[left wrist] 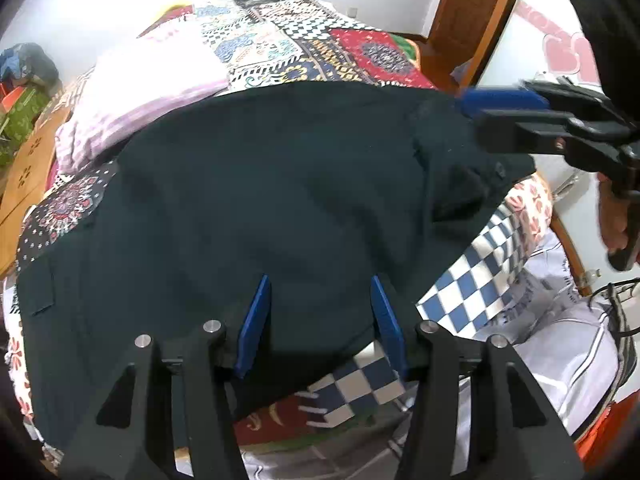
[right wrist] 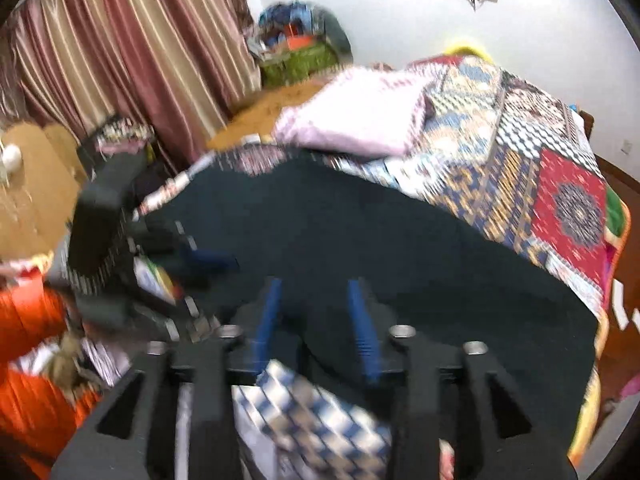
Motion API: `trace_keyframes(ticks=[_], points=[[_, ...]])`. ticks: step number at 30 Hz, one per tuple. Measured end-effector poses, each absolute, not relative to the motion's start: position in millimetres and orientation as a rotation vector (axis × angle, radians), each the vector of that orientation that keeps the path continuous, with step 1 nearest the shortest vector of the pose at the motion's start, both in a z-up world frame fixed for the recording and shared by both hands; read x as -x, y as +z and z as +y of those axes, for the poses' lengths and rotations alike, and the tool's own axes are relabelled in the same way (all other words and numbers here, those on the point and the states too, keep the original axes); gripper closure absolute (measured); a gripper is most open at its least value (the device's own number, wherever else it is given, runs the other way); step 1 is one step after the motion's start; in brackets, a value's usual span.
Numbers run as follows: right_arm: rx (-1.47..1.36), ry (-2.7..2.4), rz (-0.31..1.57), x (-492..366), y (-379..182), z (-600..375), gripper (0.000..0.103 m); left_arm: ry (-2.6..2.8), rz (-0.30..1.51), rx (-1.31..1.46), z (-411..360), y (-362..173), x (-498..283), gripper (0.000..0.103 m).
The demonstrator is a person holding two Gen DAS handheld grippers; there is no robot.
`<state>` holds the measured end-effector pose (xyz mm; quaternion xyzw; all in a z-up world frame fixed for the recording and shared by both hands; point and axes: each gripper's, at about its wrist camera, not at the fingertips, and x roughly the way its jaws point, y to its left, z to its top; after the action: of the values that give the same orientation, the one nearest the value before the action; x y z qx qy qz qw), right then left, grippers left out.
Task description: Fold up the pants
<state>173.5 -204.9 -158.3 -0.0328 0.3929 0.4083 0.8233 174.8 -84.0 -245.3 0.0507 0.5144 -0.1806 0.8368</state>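
In the left wrist view, the dark pants [left wrist: 260,200] lie spread over a patchwork bedspread [left wrist: 320,44], covering most of the middle of the bed, with a pink striped pillow [left wrist: 132,104] just beyond their far edge. The left gripper [left wrist: 320,320] hangs over the near hem of the pants with its two blue pads [left wrist: 254,326] standing apart; nothing is clamped between them, and dark cloth and a bit of blue-and-white checked fabric [left wrist: 472,276] show in the gap. At the right edge the right gripper [left wrist: 496,100] reaches in over the far right corner of the pants, a hand [left wrist: 614,216] on its handle; from this angle its fingers overlap and their spacing cannot be told. In the right wrist view, which is blurred by motion, the right gripper [right wrist: 316,320] sits above the near edge of the pants [right wrist: 380,248], its blue fingers [right wrist: 362,328] parted with only dark cloth seen between them and no fold pinched. The left gripper [right wrist: 200,258] shows at the left, over the same garment. Striped curtains [right wrist: 132,48] hang behind.
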Motion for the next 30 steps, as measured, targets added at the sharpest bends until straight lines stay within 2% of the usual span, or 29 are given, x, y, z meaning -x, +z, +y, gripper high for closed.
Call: trace_keyframes(ticks=[3, 6, 8, 12, 13, 14, 16, 22, 30], points=[[0.120, 0.865, 0.861, -177, -171, -177, 0.057, -0.411, 1.087, -0.083, -81, -246, -173, 0.051], [0.165, 0.807, 0.981, -185, -202, -168, 0.057, -0.418, 1.083, -0.087, -76, -248, -171, 0.050], [0.165, 0.768, 1.018, -189, -219, -181, 0.060, -0.403, 1.082, -0.087, -71, -249, -171, 0.050], [0.143, 0.692, 1.034, -188, -221, -217, 0.060, -0.356, 1.089, -0.059, -55, -250, -176, 0.050], [0.157, 0.657, 1.037, -187, -222, -223, 0.055, -0.344, 1.091, -0.045, -49, -249, -179, 0.050], [0.172, 0.617, 1.033, -185, -223, -232, 0.044, -0.330, 1.087, -0.044, -46, -248, -180, 0.050], [0.190, 0.552, 1.043, -187, -231, -251, 0.037, -0.307, 1.073, -0.054, -43, -243, -182, 0.050], [0.068, 0.453, 1.097, -194, -242, -302, 0.035, -0.325, 1.054, -0.056, -50, -233, -194, 0.050], [0.200, 0.381, 0.975, -155, -211, -320, 0.035, -0.419, 1.055, -0.136, -98, -233, -206, 0.050]])
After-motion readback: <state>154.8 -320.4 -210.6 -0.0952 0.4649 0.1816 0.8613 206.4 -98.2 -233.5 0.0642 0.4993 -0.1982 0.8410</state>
